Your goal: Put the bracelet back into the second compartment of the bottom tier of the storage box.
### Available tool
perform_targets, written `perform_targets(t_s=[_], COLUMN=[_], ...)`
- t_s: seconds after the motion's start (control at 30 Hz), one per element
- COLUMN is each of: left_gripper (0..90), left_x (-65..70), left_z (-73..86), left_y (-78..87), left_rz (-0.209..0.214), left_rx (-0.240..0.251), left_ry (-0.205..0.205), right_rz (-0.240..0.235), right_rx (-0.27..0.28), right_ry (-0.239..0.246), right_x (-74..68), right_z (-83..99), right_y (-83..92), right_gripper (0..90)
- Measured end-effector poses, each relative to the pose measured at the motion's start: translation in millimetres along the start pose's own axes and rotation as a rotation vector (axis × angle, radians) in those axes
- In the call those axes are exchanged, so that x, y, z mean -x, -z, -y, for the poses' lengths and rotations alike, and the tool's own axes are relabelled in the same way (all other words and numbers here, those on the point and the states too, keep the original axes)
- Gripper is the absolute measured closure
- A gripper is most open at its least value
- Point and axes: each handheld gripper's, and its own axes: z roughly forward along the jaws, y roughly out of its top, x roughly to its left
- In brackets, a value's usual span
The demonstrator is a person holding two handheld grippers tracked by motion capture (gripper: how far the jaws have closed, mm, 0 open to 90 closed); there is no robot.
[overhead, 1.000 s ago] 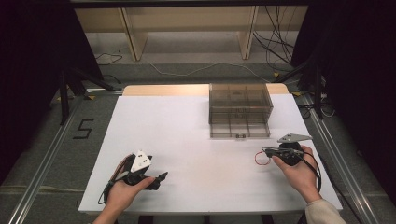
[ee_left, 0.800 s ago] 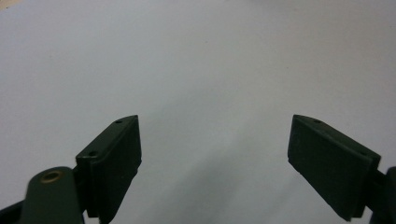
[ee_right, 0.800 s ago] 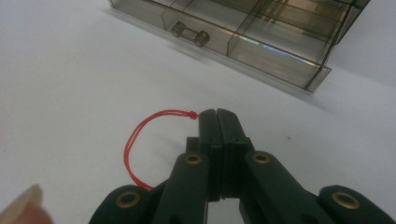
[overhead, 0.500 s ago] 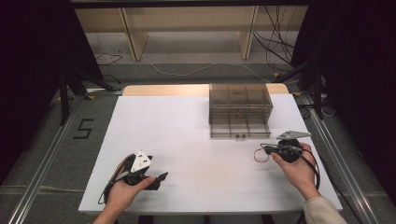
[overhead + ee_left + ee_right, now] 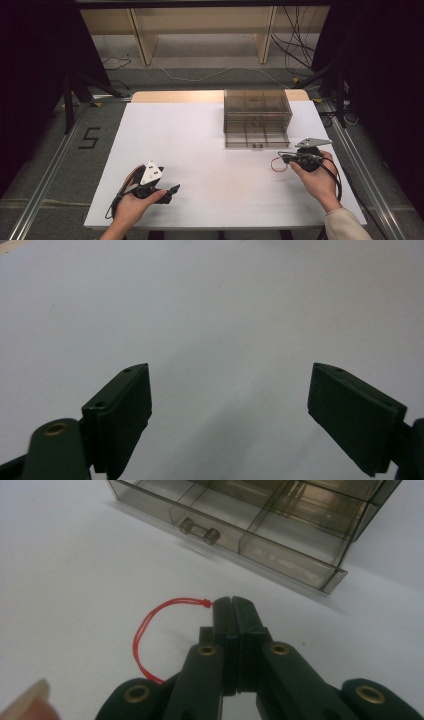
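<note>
A thin red string loop hangs from my right gripper, whose jaws are shut on its knotted end, just above the white table. From above, the red loop sits left of the right gripper, in front of a smoky clear drawer box with its bottom drawer pulled out. My left gripper rests near the table's front left, held in a hand. Its jaws stand wide apart over bare table, with nothing between the fingertips.
The white table has free room across its middle and left. Metal rails run along both sides, and a "5" mark lies on the floor at left. Shelving legs and cables stand behind the table.
The right gripper has shifted slightly towards the drawer box with the red string in its jaws. The left gripper has stayed put.
</note>
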Motion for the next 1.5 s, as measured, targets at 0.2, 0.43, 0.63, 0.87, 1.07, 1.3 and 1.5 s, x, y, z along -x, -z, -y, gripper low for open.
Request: perform_targets(t_s=[0.2,0.43,0.63,0.87,1.07,1.3,1.5], left_gripper=[17.6,17.6,17.6,17.6,17.6,17.6,17.6], left_x=[0.0,0.3,0.7,0.8,1.0,0.8,1.1], left_z=[0.0,-0.4,-0.4,-0.7,-0.8,-0.7,-0.8], left_y=[0.0,0.4,-0.1,0.3,0.1,-0.1,0.0], left_rz=[0.0,0.0,0.001,0.0,0.001,0.002,0.002], left_rx=[0.0,0.0,-0.001,0.001,-0.001,0.001,0.002], left_ry=[-0.003,-0.005,-0.005,-0.004,-0.005,-0.005,-0.005], right_rz=[0.006,0.007,0.01,0.008,0.011,0.007,0.008], right_rx=[0.002,0.012,0.013,0.021,0.018,0.02,0.024], right_ry=[-0.001,0.002,-0.001,-0.002,-0.001,-0.01,-0.012], right_x=[0.9,1.7,3.0,2.8,3.5,4.7,4.4], right_z=[-3.6,-8.1,-11.8,-17.3,-21.7,-24.9,-29.0], right_y=[-0.3,-1.9,-3.1,-6.0,-8.9,-13.1,-14.7], right_gripper=[90.0,90.0,90.0,90.0,90.0,90.0,90.0])
